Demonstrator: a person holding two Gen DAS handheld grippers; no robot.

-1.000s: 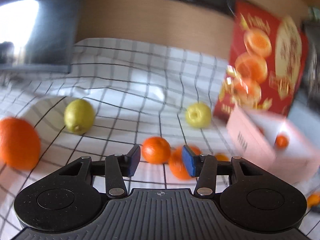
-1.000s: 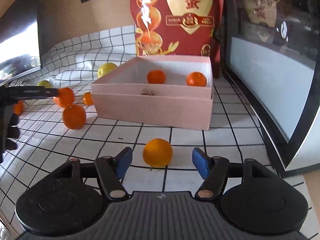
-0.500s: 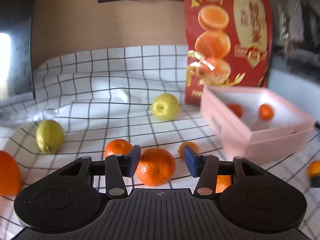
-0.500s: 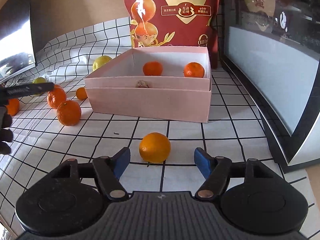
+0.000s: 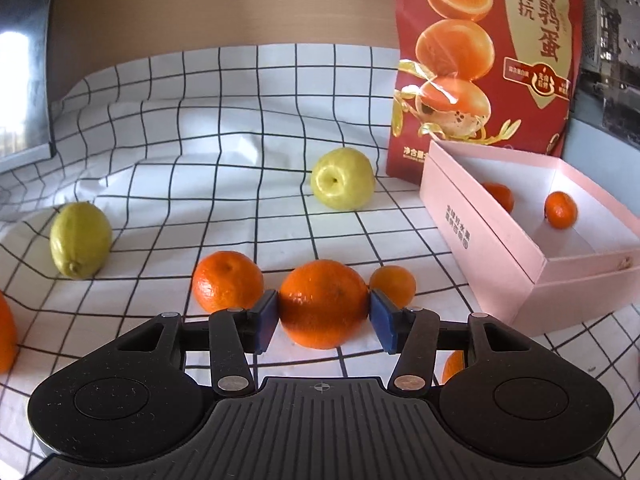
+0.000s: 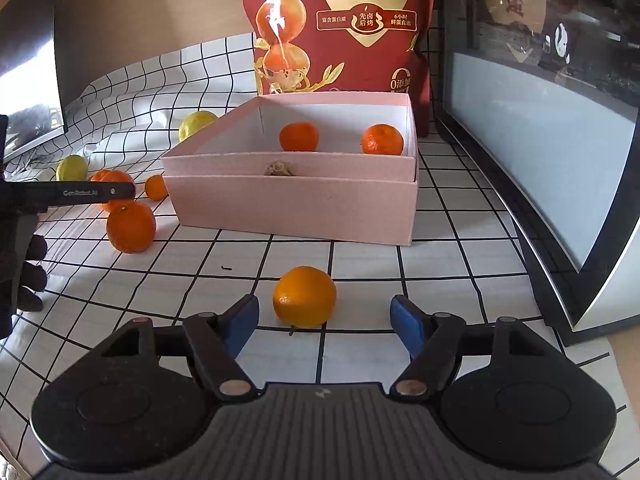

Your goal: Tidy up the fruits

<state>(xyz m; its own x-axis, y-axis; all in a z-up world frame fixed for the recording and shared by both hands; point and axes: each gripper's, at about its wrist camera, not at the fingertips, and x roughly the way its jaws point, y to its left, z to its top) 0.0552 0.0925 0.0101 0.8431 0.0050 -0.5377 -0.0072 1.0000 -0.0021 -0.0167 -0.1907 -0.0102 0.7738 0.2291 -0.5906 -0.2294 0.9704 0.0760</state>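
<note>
1. Left wrist view: over the last second I swung the left gripper (image 5: 323, 314) from the scattered fruit onto one mandarin (image 5: 323, 304); its fingers (image 5: 267, 317) now press both sides of it, grasping it on the checked surface (image 5: 224, 216).
2. Task meaning: I judge the pick made; lift and carry to the pink box (image 5: 520, 248) toward the surface's right edge, which holds two mandarins.
3. Right wrist view: the right gripper (image 6: 323, 322) has crept closer; fingers released wide, flanking but not touching the orange (image 6: 305, 296) near the front edge.
</note>
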